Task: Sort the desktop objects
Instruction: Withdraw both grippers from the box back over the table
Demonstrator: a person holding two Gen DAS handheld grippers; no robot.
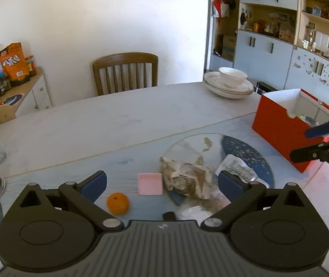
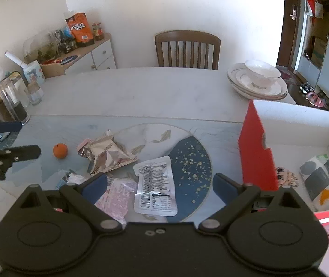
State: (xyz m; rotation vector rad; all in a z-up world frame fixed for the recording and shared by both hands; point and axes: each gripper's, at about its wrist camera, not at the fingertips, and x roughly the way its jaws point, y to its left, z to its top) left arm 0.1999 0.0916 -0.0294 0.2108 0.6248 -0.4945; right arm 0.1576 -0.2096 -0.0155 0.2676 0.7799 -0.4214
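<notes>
My left gripper (image 1: 162, 185) is open and empty above a pink pad (image 1: 150, 183), with an orange (image 1: 117, 203) to its lower left and a crumpled silver snack bag (image 1: 186, 180) to its right. My right gripper (image 2: 160, 185) is open and empty above a white flat pouch (image 2: 156, 185) and a pink wrapper (image 2: 116, 198). The orange (image 2: 60, 150) and silver bag (image 2: 105, 154) lie further left in the right wrist view. A red box (image 2: 255, 152) stands at the right, holding a tissue pack (image 2: 321, 182) and a small cartoon sticker (image 2: 284, 173). The red box (image 1: 277, 127) also shows in the left wrist view.
Stacked white plates with a bowl (image 2: 258, 79) sit at the table's far right. A wooden chair (image 2: 187, 49) stands behind the table. Glass jars (image 2: 14, 101) stand at the left edge. A side cabinet (image 2: 88, 53) holds snack bags and bottles.
</notes>
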